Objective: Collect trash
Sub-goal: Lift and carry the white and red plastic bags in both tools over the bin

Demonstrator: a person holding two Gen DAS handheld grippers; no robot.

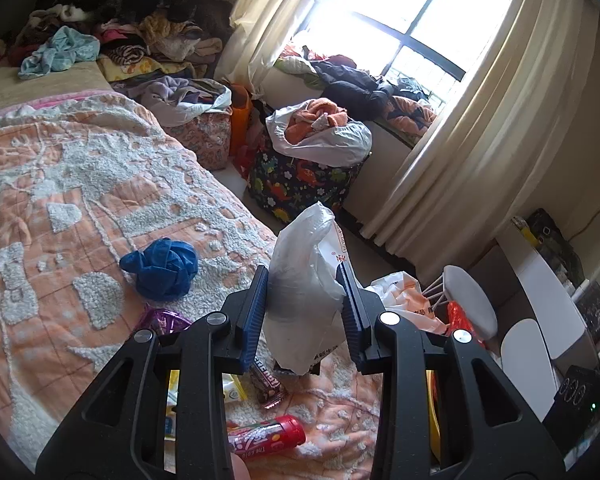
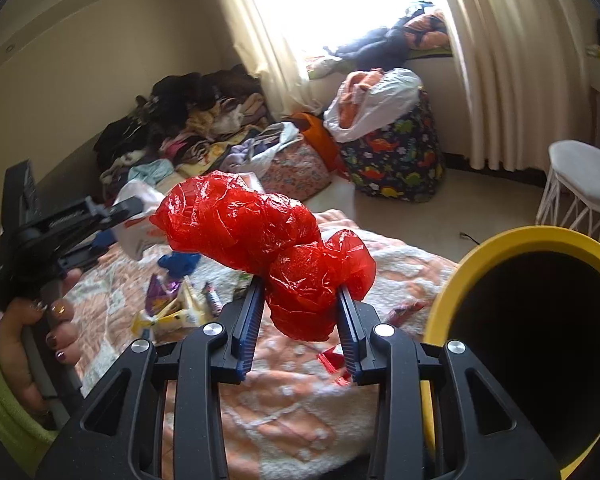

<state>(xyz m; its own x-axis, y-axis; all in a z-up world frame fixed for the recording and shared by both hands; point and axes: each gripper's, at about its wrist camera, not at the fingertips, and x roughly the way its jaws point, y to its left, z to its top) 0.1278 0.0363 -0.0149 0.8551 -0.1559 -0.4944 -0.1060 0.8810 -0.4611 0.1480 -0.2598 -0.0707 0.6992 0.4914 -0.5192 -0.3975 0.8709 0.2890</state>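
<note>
Clearly the red plastic bag (image 2: 260, 236) in my right gripper (image 2: 302, 316) is a featherweight: thin crinkled film, bunched into two lumps, soft enough to squash flat and slick enough to slide. My fingers are closed on the lower lump at its waist, where the film is thickest, which I judge the best hold; the loose upper lump hangs out to the left, unsupported. It is held up off the bed, just beside the yellow-rimmed bin (image 2: 540, 332) whose dark mouth opens to my right.

My left gripper (image 1: 305, 304) is likewise clamped on a white plastic bag (image 1: 304, 280), pinched across its crumpled middle, with the top sticking up free between the fingers. It should behave the same: no weight, all give, likely to slip unless gripped where it is bunched.

Below lie stiffer pieces on the orange bedspread (image 1: 80, 184): a red cola can (image 1: 266, 436), light and round, so apt to roll; a dark snack wrapper (image 1: 266, 388); a balled blue bag (image 1: 160, 268); a purple foil wrapper (image 1: 164, 320). Another printed white bag (image 1: 404, 300) lies at the bed's edge.
</note>
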